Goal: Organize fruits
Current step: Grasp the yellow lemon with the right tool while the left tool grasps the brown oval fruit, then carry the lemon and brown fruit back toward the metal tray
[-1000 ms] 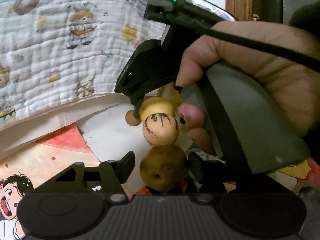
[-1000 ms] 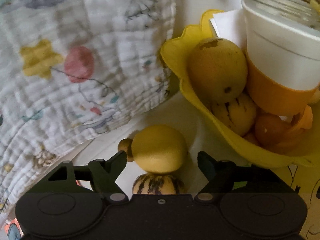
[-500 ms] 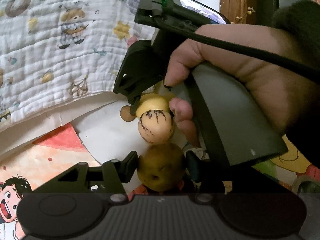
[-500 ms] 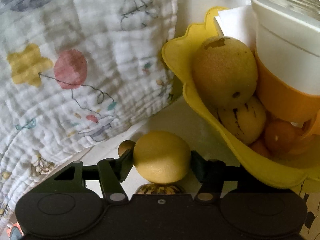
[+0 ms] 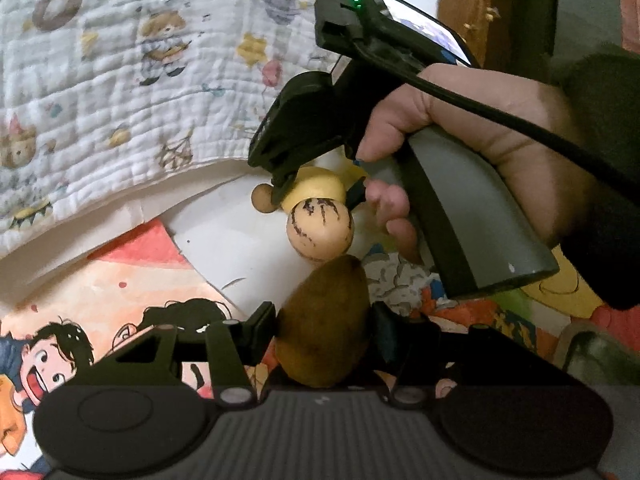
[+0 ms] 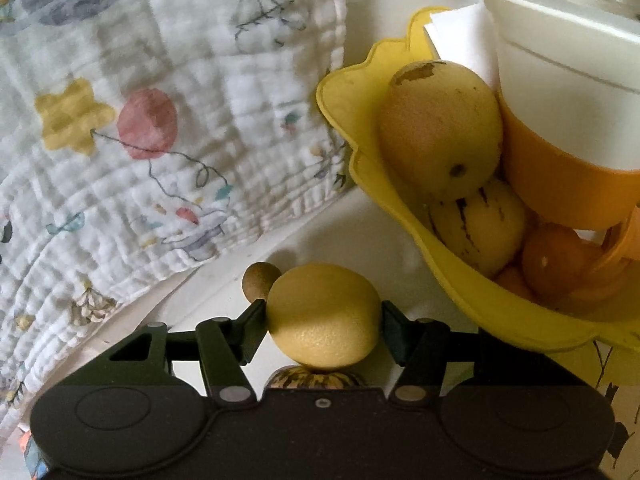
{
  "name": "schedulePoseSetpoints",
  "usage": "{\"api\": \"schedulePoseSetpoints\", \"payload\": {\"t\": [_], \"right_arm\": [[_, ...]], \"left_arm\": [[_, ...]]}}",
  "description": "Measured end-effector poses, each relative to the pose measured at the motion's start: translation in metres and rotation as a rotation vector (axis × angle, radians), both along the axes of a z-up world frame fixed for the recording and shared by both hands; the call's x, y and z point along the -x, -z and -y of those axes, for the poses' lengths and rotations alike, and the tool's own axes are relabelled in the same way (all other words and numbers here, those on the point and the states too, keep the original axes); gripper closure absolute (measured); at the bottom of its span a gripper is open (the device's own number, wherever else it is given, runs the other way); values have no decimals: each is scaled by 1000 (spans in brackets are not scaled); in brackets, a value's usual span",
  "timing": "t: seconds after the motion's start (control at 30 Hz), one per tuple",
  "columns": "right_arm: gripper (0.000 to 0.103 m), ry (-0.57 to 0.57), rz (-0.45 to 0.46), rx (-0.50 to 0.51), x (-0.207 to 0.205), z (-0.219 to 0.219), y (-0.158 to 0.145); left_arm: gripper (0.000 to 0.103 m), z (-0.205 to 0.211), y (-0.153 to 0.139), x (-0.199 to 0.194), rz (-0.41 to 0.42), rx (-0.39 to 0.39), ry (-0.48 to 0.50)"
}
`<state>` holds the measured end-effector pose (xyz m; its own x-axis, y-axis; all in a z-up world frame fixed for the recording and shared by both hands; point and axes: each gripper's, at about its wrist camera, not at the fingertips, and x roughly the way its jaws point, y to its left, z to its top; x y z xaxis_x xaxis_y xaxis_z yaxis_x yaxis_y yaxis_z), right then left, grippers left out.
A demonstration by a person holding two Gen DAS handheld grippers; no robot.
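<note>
The left gripper (image 5: 323, 334) clamps a brownish pear (image 5: 325, 328). The right gripper (image 6: 323, 326) clamps a lemon (image 6: 323, 316), with the yellow fruit bowl (image 6: 404, 216) at two o'clock.

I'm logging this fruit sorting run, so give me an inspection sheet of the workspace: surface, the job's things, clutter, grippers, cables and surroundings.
Surface: white sheet over cartoon-printed paper.
Job's things: yellow fruit; brown-green fruit; striped fruit and small brown ball lying loose; yellow bowl already holding several fruits.
Clutter: white-and-orange container standing in the bowl.
Grippers: right gripper clamps the yellow fruit; left gripper clamps the brown-green fruit.
Cables: black cable running over the hand on the right gripper.
Surroundings: printed quilt behind the surface; wooden post beyond.
</note>
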<state>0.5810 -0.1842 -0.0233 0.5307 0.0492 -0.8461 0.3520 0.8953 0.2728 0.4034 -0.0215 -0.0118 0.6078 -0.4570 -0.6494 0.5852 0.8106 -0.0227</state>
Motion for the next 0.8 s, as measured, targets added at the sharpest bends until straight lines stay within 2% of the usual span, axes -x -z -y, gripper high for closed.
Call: {"api": "schedulePoseSetpoints", "payload": {"t": [0.2,0.37,0.6,0.8], "right_arm": [[41,-34,21,-31,2,9,7],[41,-43,52,-121,5,22,13],[41,-66,96,-198,11,31,17],[42,-97,120,-219,20,28,14]], "left_arm": [[46,13,5,-2,49,-43,7],[47,19,5,2,63,-71,-9],[47,-13,-1,-6,-91,98,-102],[47,-32,-5,-6,-151,162,-144]]}}
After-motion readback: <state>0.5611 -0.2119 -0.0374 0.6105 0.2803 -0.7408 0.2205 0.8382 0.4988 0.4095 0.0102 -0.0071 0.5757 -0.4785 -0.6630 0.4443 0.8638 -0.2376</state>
